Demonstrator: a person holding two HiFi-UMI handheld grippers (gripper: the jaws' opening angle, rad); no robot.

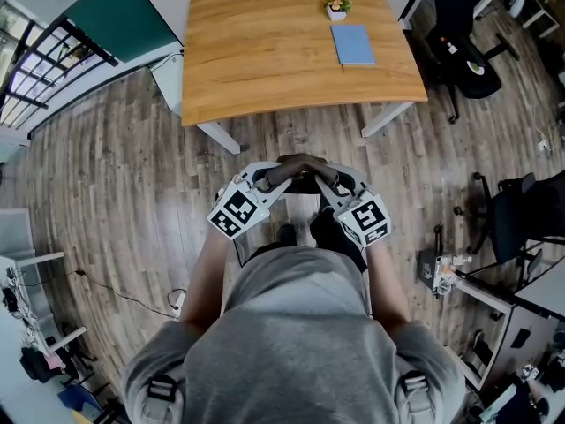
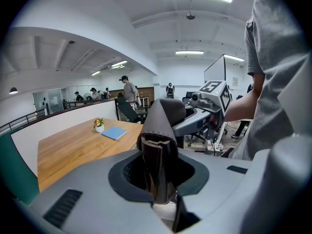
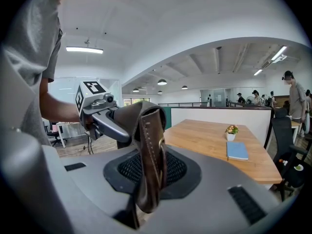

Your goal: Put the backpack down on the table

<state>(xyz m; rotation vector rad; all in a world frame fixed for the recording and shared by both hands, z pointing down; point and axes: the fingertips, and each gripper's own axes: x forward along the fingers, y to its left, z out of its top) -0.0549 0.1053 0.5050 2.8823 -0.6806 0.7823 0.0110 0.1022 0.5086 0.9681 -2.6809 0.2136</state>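
A brown leather handle strap (image 1: 300,163) of the backpack arches between my two grippers, in front of my body and short of the table's near edge. Little of the backpack's body (image 1: 301,207) shows beneath it. My left gripper (image 1: 272,176) is shut on the strap's (image 2: 157,145) left end. My right gripper (image 1: 328,177) is shut on its right end, where the strap (image 3: 150,150) is folded between the jaws. The wooden table (image 1: 265,51) lies ahead, its near half bare. Each gripper view shows the other gripper across the strap: the right gripper (image 2: 209,99) and the left gripper (image 3: 97,106).
A blue notebook (image 1: 353,44) and a small potted plant (image 1: 337,5) sit at the table's far right. Black office chairs (image 1: 463,34) stand to the right, another chair (image 1: 521,215) nearer. A green partition (image 1: 115,16) stands at the left. Wood floor (image 1: 115,193) runs between me and the table.
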